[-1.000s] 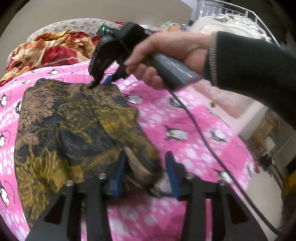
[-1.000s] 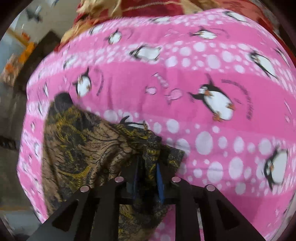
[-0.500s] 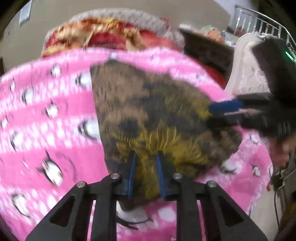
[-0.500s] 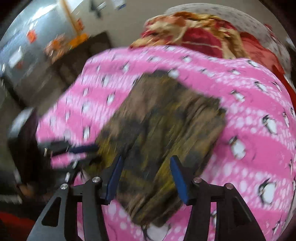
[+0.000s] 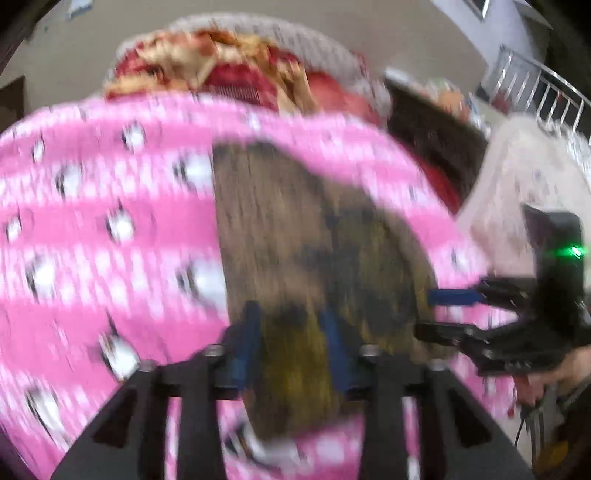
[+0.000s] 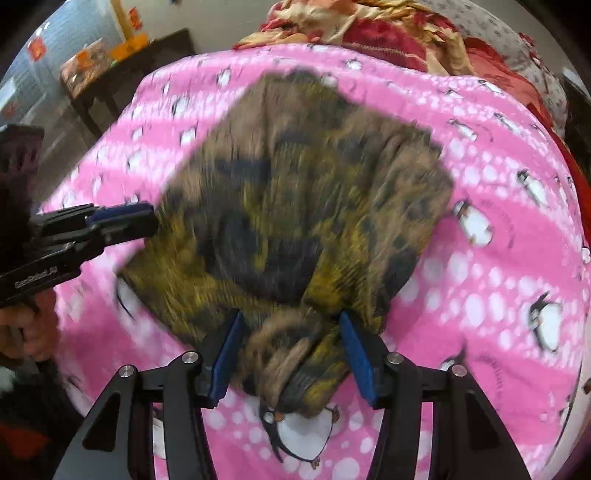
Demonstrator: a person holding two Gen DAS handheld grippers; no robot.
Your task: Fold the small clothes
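Note:
A small brown, yellow and black patterned garment [image 6: 295,206] lies folded on the pink penguin blanket [image 6: 498,277]; it also shows in the blurred left wrist view [image 5: 295,240]. My right gripper [image 6: 291,350] is open, its blue pads on either side of the garment's bunched near edge. My left gripper [image 5: 291,347] has its jaws partly apart around the garment's near end, cloth between the pads; whether they press it is unclear. In the right wrist view the left gripper [image 6: 122,221] sits at the garment's left corner. In the left wrist view the right gripper [image 5: 443,314] sits at its right edge.
A red and gold cloth pile [image 6: 369,26] lies at the far end of the bed. A dark wooden table [image 6: 110,74] stands beyond the bed's left side. A white cushioned seat [image 5: 517,184] and a metal rack [image 5: 535,85] stand to the right.
Both grippers swung round to the garment's near side. My right gripper, shut on cloth a second ago, has opened. The left jaws narrowed, then widened a little.

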